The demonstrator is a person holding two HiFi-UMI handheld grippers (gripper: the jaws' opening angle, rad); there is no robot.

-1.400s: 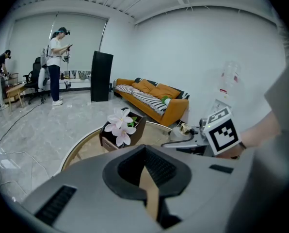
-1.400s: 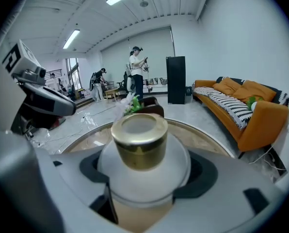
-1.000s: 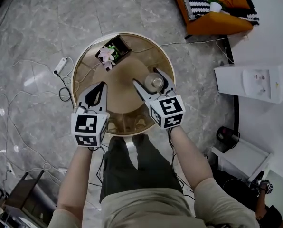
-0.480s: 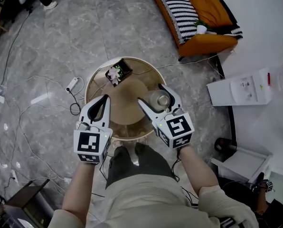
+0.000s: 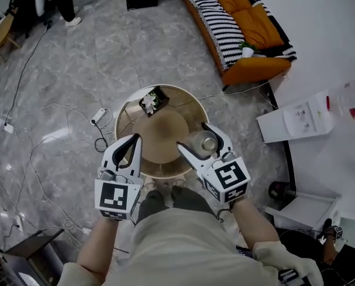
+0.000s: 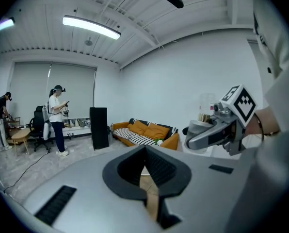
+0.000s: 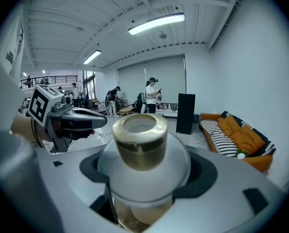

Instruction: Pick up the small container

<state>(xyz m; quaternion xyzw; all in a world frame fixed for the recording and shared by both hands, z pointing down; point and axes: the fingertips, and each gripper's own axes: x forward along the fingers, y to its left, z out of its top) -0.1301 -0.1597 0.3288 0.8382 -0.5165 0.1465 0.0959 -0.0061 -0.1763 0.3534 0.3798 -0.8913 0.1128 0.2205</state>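
While held level, right gripper [image 5: 195, 139] clasps small container [image 7: 140, 142].

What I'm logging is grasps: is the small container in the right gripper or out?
In: the right gripper is shut on the small container, fingers pressing its frosted sides.

container [image 7: 140, 144] base: hidden in right tongs [image 5: 194, 137] | box [image 5: 152, 101] contents: too small to tell
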